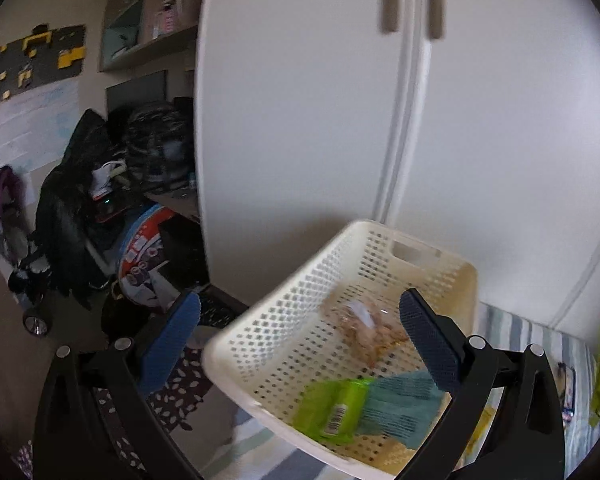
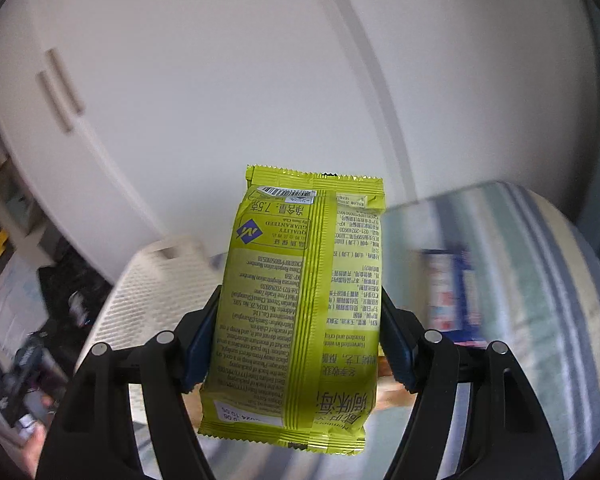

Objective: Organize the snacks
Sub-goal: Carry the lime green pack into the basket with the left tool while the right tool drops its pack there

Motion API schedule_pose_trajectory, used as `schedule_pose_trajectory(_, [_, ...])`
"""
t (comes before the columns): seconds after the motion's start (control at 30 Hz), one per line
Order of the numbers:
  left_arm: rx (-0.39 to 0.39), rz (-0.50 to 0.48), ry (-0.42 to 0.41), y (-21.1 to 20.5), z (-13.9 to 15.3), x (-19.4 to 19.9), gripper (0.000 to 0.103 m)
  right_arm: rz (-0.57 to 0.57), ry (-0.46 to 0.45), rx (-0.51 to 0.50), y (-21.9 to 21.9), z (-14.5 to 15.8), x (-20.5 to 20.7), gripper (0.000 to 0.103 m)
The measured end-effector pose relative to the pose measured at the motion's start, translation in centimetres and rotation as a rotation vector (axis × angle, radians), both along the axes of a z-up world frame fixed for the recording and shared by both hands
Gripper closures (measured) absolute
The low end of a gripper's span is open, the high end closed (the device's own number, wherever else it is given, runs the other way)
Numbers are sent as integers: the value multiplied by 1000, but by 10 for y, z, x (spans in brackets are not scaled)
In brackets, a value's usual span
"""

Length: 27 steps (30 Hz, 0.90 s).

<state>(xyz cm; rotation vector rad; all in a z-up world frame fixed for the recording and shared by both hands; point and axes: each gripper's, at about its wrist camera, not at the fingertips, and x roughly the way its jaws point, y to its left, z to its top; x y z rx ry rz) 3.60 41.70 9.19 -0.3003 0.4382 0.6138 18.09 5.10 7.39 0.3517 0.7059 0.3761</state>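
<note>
A: What is the right gripper point(image 2: 300, 344) holding?

B: Its two black fingers with blue pads point(image 2: 198, 350) are closed against the sides of a yellow-green foil snack packet point(image 2: 300, 300). The packet stands upright between them, printed back facing the camera, barcode at the top. It is in the air, in front of a white wardrobe door point(image 2: 260, 80).

A: Where should it go?

B: Likely into the cream perforated plastic basket point(image 1: 284, 320). In the left view the basket sits on a striped bed cover point(image 1: 516, 328) and already holds a bright green wrapper with a barcode point(image 1: 332, 404), a teal packet point(image 1: 400, 404) and a clear bag of pale brown snacks point(image 1: 364, 332).

A: And the left gripper point(image 1: 300, 332)?

B: Its fingers are spread wide and hold nothing. One pad hangs outside the basket's left wall, the other over its inside.

A: How should the drop be done well?

B: I would carry the packet over the free back part of the basket, lower it past the rim, then release, so the slippery foil does not slide off. The left gripper could steady the light basket.

A: What does each view add?

B: Only the left shows the basket's contents. Only the right shows the held packet clearly, plus a blurred blue and white box point(image 2: 452, 292) on the bed cover.
</note>
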Motion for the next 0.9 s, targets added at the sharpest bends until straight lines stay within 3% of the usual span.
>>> schedule_pose_trajectory(0.1, [-58, 9, -39, 14, -1, -8, 2, 74, -7, 5, 31, 16, 0, 33])
schedule_pose_trajectory(0.33, [-75, 38, -78, 24, 1, -17, 2, 240, -58, -27, 131, 51, -4, 33])
schedule_pose_trajectory(0.63, [-110, 85, -121, 42, 3, -31, 2, 333, -4, -72, 229, 35, 8, 31])
schedule_pose_trajectory(0.7, [-132, 60, -117, 45, 1, -29, 2, 342, 14, -75, 241, 30, 13, 26])
schedule_pose_trajectory(0.73, [-138, 48, -109, 45, -1, -27, 2, 341, 24, -75, 247, 28, 15, 14])
schedule_pose_trajectory(0.77, [-137, 47, -105, 45, -2, -26, 2, 339, 33, -73, 251, 26, 17, 10])
schedule_pose_trajectory(0.9, [-130, 37, -100, 44, -2, -26, 2, 344, 21, -85, 258, 25, 16, 10])
